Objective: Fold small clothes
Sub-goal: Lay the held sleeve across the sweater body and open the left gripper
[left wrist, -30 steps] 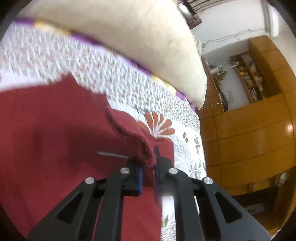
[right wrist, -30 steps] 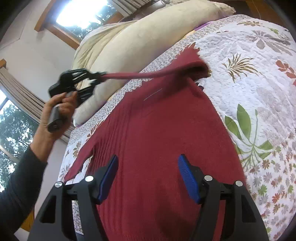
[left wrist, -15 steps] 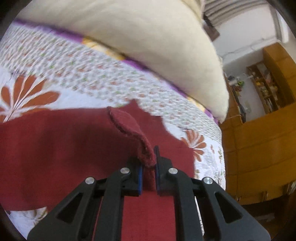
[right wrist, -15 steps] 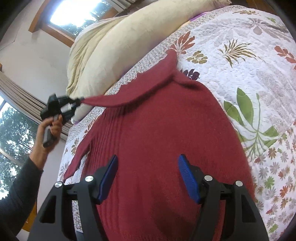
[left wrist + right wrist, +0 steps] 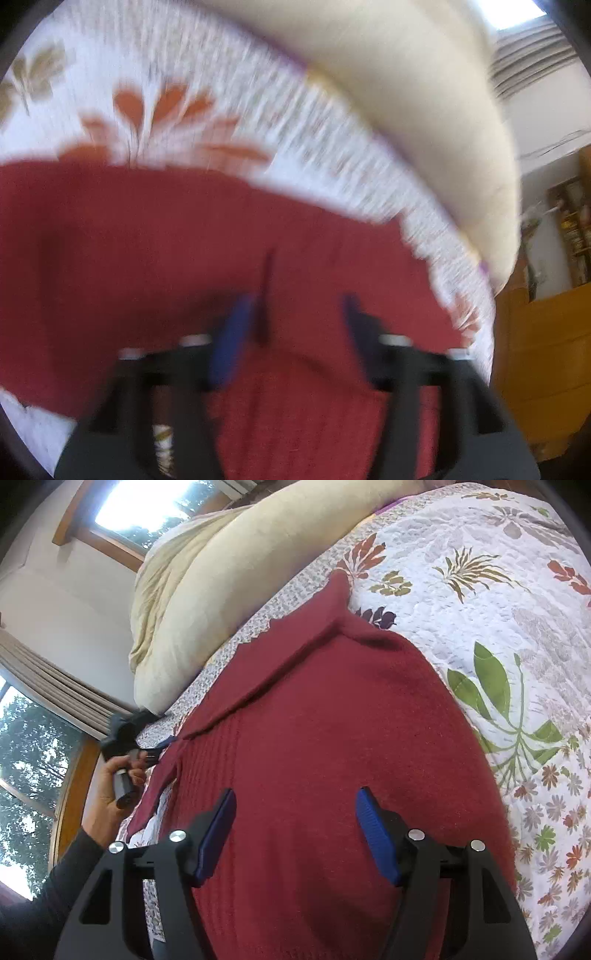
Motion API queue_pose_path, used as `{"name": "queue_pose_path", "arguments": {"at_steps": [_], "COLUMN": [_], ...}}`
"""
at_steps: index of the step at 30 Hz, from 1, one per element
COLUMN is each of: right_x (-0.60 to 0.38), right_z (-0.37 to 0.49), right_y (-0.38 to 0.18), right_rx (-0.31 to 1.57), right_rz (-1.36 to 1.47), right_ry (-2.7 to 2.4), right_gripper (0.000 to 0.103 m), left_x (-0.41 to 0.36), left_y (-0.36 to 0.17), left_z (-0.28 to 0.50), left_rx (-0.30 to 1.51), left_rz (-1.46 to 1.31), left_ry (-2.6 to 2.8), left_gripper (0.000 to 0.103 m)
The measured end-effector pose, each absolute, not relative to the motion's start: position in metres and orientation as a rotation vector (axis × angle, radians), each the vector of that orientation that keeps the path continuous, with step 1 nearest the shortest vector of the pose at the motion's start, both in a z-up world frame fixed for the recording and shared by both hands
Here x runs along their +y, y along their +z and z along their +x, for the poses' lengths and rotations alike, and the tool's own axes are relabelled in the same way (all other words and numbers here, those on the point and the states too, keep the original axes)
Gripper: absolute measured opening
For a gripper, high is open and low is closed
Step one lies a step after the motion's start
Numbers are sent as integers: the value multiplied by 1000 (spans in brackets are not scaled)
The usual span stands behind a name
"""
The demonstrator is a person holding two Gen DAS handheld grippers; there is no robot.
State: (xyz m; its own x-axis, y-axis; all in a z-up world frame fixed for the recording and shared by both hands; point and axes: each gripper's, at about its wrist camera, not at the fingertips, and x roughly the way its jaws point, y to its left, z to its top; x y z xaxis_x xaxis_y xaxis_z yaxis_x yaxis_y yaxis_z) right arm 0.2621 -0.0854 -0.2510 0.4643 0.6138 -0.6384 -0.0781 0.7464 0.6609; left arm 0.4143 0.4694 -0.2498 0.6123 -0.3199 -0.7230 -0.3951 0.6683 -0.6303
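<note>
Sleeve [image 5: 280,657] now dropped across the sweater [image 5: 332,775] — left hand-held gripper [image 5: 295,317] parted.

- Left gripper [image 5: 291,314]: jaws now spread apart, no longer pinching the sleeve [image 5: 288,653].
- Sleeve: released, now lying folded diagonally across the red sweater [image 5: 332,775] instead of stretched in the air.
- Left hand [image 5: 110,790]: lower, beside the bed edge.

Left wrist view motion-blurred; sweater [image 5: 332,775] hem cropped.
</note>
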Motion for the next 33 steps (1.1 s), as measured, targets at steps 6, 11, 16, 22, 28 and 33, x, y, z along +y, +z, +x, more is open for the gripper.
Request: {"name": "queue_pose_path", "arguments": {"at_steps": [6, 11, 16, 22, 28, 33], "right_x": [-74, -68, -59, -32, 0, 25], "right_z": [261, 253, 245, 233, 225, 218], "right_y": [-249, -237, -229, -219, -214, -206], "right_rx": [1016, 1004, 997, 983, 1006, 1018], "right_rz": [606, 592, 575, 546, 511, 478], "right_ry": [486, 500, 528, 600, 664, 690], "right_gripper": [70, 71, 72, 76, 76, 76], "left_x": [435, 463, 530, 652, 743, 770], "left_y": [-283, -306, -253, -215, -234, -262], "left_z": [448, 439, 362, 203, 111, 107], "left_rx": [1104, 1166, 1031, 868, 825, 784], "left_rz": [-866, -915, -889, -970, -1119, -1224], "left_ry": [-48, -25, 36, 224, 478, 534], "left_gripper": [68, 42, 81, 91, 91, 91]}}
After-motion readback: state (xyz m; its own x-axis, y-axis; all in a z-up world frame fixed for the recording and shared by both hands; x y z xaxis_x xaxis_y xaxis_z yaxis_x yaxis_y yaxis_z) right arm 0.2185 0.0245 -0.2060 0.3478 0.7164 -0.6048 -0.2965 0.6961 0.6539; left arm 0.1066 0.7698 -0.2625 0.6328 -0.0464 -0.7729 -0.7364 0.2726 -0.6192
